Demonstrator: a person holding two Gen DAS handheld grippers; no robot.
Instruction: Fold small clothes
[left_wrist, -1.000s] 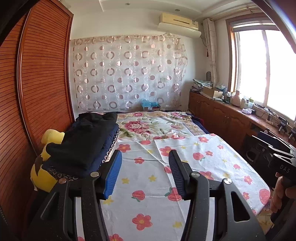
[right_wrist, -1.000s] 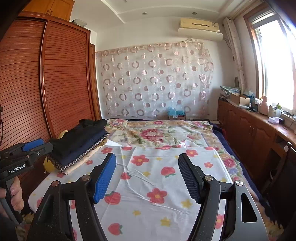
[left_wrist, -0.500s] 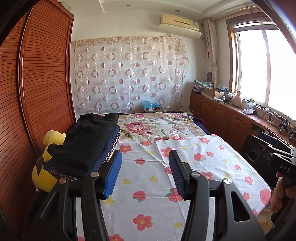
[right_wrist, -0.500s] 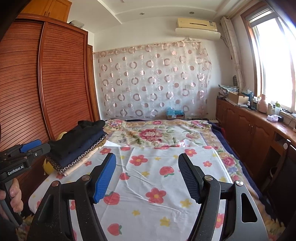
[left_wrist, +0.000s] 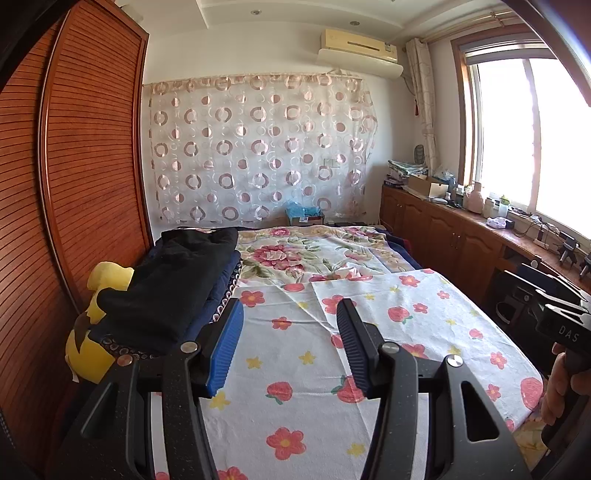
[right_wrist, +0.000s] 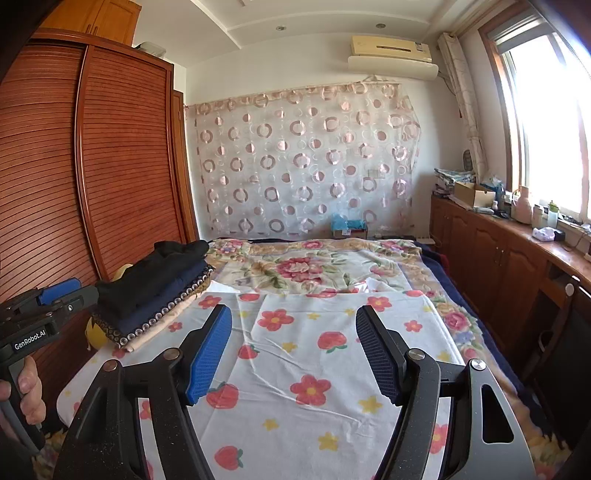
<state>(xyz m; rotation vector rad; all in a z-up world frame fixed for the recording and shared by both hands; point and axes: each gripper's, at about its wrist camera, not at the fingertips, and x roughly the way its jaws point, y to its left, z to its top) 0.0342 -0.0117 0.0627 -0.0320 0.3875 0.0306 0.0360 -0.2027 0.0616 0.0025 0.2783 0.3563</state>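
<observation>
both grippers hang with jaws apart and nothing between them: the left gripper (left_wrist: 288, 343) and the right gripper (right_wrist: 293, 350) above the strawberry sheet (right_wrist: 306, 354). a low reach could, i judge, pinch that sheet instead of a garment. the folded dark clothes (left_wrist: 173, 288) sit stacked ahead and to the left of the left gripper, well left of the right one; a clumsy grab could topple the stack onto the yellow plush (left_wrist: 92, 347) beside it.

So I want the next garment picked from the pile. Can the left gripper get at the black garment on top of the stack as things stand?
Probably yes. The left gripper is open and empty, and the black garment lies uncovered on top of the stack of folded clothes, just ahead to its left, with nothing between them.
</observation>
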